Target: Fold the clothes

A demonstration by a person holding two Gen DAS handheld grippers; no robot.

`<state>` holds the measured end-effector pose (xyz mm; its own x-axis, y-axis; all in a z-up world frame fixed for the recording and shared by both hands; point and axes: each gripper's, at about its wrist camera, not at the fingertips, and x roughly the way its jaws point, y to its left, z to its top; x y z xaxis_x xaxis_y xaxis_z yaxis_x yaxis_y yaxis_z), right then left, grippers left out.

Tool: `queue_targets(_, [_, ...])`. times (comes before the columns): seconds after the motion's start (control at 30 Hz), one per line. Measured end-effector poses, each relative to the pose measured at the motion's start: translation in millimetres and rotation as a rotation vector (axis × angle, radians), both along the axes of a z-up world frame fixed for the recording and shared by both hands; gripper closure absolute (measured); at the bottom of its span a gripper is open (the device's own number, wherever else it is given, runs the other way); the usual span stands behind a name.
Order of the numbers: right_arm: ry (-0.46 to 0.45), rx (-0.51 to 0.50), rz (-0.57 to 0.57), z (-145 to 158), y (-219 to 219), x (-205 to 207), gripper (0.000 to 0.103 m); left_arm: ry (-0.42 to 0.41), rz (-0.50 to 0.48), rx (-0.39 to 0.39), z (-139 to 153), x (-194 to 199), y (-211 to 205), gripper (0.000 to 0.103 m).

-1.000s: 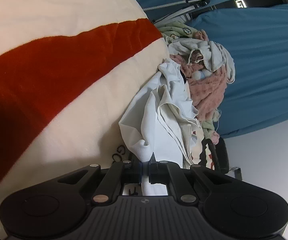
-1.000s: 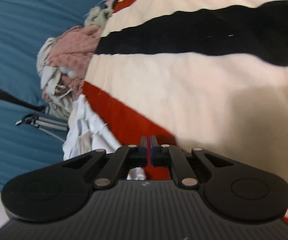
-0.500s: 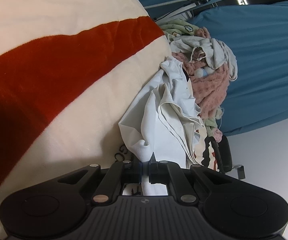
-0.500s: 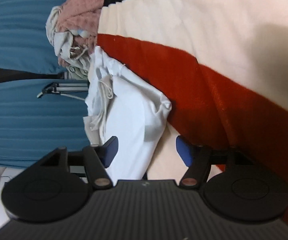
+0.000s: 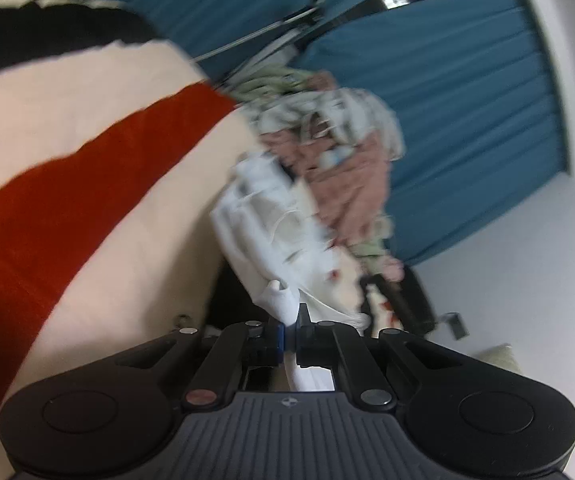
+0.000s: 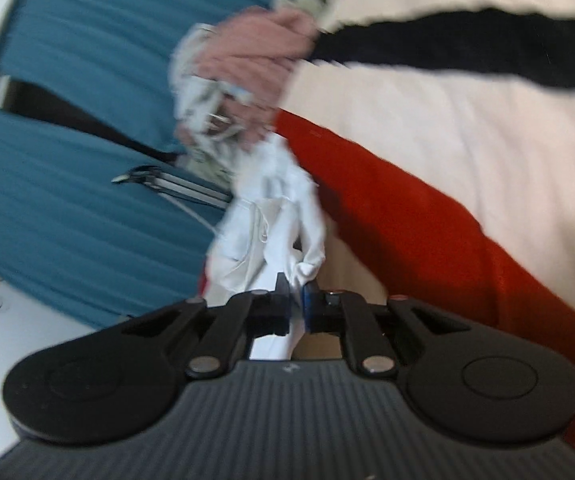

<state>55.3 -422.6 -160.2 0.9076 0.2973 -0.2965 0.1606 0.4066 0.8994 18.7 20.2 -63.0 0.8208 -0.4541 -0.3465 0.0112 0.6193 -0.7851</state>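
Observation:
A crumpled white garment [image 5: 271,232] hangs between both grippers, its far end still against the heap of clothes [image 5: 347,168]. My left gripper [image 5: 290,320] is shut on one bunched fold of it, with cloth running back between the fingers. In the right wrist view the same white garment [image 6: 275,216] trails from the heap [image 6: 247,48] down to my right gripper [image 6: 296,292], whose jaws are closing tight on another fold, pads pressing the cloth. Both views are blurred by motion.
A striped blanket of cream, red and black [image 5: 87,200] [image 6: 447,140] covers the surface under the clothes. Blue curtains [image 5: 467,120] [image 6: 67,80] hang behind the heap, with a metal stand [image 6: 175,184] in front of them. A white wall [image 5: 527,260] lies at the right.
My right gripper opened around the white garment half a second ago and has now shut on it. Both grippers have risen and rolled, lifting the garment off the blanket.

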Motion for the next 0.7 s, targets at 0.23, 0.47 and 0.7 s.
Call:
queue_targets(0.23, [-0.146, -0.050, 0.020, 36, 3, -90, 0.094, -0.105, 0.011, 0.000, 28, -93, 1, 0.099])
queue_targets(0.47, [-0.195, -0.033, -0.015, 47, 3, -192, 0.094, -0.114, -0.029, -0.068, 39, -189, 13, 0.098])
queue_targets(0.7, [-0.204, -0.031, -0.033, 66, -5, -174, 0.094, -0.079, -0.045, -0.047, 61, -164, 2, 0.098])
